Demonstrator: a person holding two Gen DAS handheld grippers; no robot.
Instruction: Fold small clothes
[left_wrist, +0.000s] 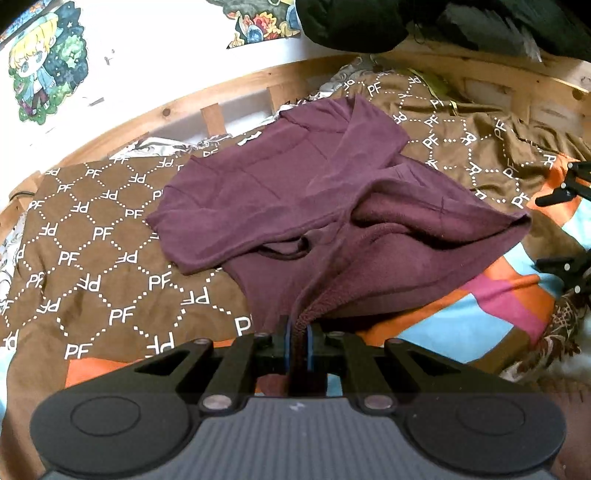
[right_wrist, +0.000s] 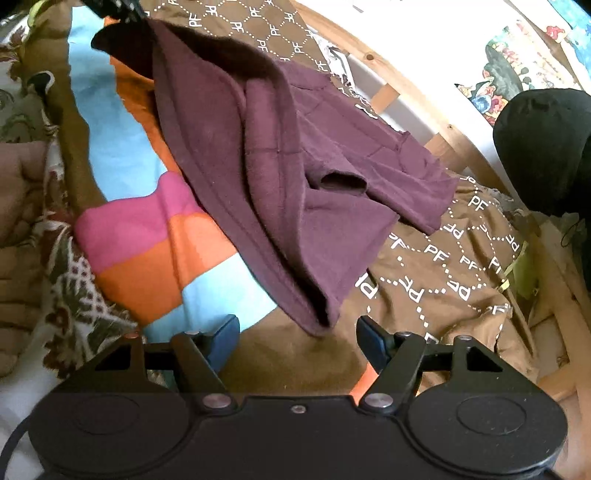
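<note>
The left gripper (left_wrist: 299, 343) pinches the ribbed waistband edge of the dark maroon fleece shorts (left_wrist: 280, 206); its blue-padded fingers (left_wrist: 309, 345) are pressed together on a bunched bit of fabric. The rest of the shorts stretch away ahead of the fingertips, with the near part raised and the far legs lying flat on the brown bedspread with white dotted diamond pattern (left_wrist: 85, 236). A dark drawstring loop (left_wrist: 286, 251) shows just beyond the pinch point.

The right gripper (right_wrist: 297, 334) has its fingers spread wide with nothing between them. The other waistband corner of the shorts hangs just ahead of the gap, apparently not touching either pad.

Step in hand, as I judge it: picking up the waistband at both ends to lift and lay the shorts out for a fold. One end is secured, the other not yet.

The next move probably calls for the right gripper to go forward a little so the hanging corner sits between its pads, then close. The fabric is limp and thick, so take in enough of the band or it may slip.

Readable writing: "PF" in white, repeated all over the brown bedspread, some copies mirrored. No label is seen on the shorts. A colour-block blanket in orange, pink and light blue (right_wrist: 159, 236) lies left of the right gripper's fingers. A cartoon sticker of a blond figure (left_wrist: 40, 62) on the wall has no legible text.
</note>
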